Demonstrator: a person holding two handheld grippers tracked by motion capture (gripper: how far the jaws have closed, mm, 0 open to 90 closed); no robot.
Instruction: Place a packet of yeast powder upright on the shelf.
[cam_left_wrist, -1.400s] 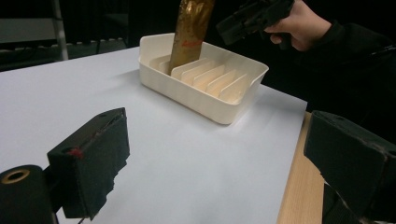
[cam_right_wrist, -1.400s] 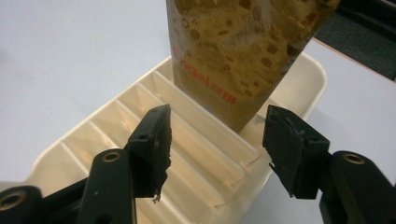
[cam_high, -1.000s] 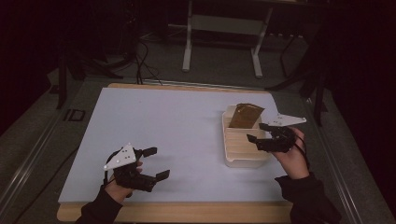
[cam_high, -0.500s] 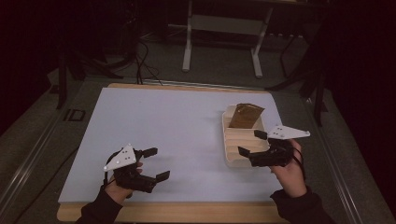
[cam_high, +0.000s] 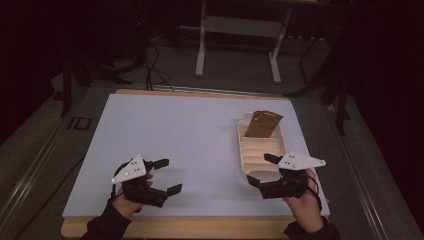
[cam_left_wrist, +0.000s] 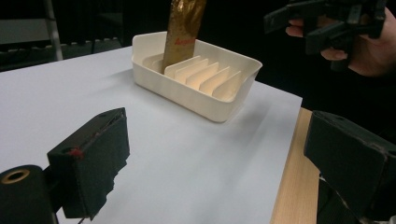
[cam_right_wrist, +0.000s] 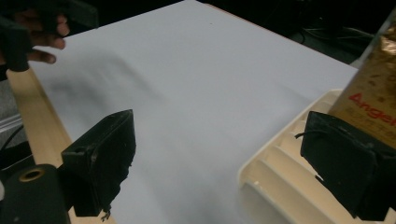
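Right gripper (cam_high: 260, 171), jaws having just been opening and now spreading wide on nothing, is hovering at the near end of the slotted rack (cam_high: 281, 145) where the gold packet (cam_high: 263, 124) is standing upright, risking a toppling nudge, while the white table (cam_high: 190, 135) is sitting in a dark room.

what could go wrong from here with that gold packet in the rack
The gold packet stands leaning in the far slot of the white rack, so a bump could tip it over. The right claw, open and holding nothing, sits right at the rack's near end, so a careless move might shove the light rack across the table. The rack also sits near the table's right edge.
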